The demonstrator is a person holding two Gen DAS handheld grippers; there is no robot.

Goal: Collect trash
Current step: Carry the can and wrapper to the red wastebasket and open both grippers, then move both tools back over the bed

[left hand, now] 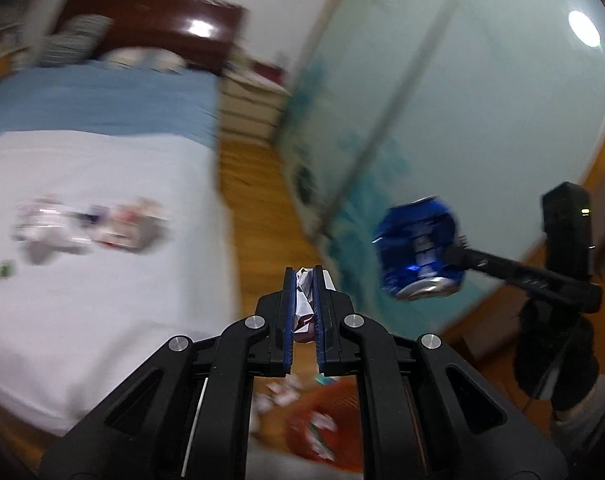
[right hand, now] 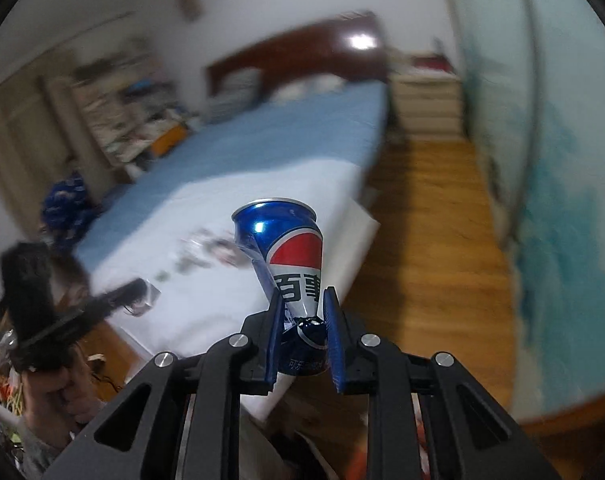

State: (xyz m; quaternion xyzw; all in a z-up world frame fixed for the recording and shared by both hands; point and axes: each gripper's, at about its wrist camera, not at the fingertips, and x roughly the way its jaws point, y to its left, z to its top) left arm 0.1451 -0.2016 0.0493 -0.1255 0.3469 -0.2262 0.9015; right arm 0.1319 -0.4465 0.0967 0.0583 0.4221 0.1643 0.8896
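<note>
My left gripper (left hand: 306, 273) is shut on a crumpled white wrapper (left hand: 303, 300), held above the floor beside the bed. My right gripper (right hand: 304, 309) is shut on the squashed lower end of a blue cola can (right hand: 286, 254), which points up and away from the camera. In the left wrist view the same can (left hand: 420, 248) hangs to the right, with the right gripper (left hand: 448, 258) behind it. The right wrist view shows the left gripper (right hand: 140, 294) at the far left, blurred. Several more pieces of trash (left hand: 90, 228) lie on the bed's white sheet (left hand: 102, 320).
An orange basket (left hand: 330, 412) with scraps in it sits low beneath the left gripper. A strip of wooden floor (right hand: 430, 216) runs between the bed and a pale sliding door (left hand: 442, 120) with a teal pattern. White drawers (right hand: 426, 104) stand at the far end. A small green item (left hand: 4, 270) lies on the sheet.
</note>
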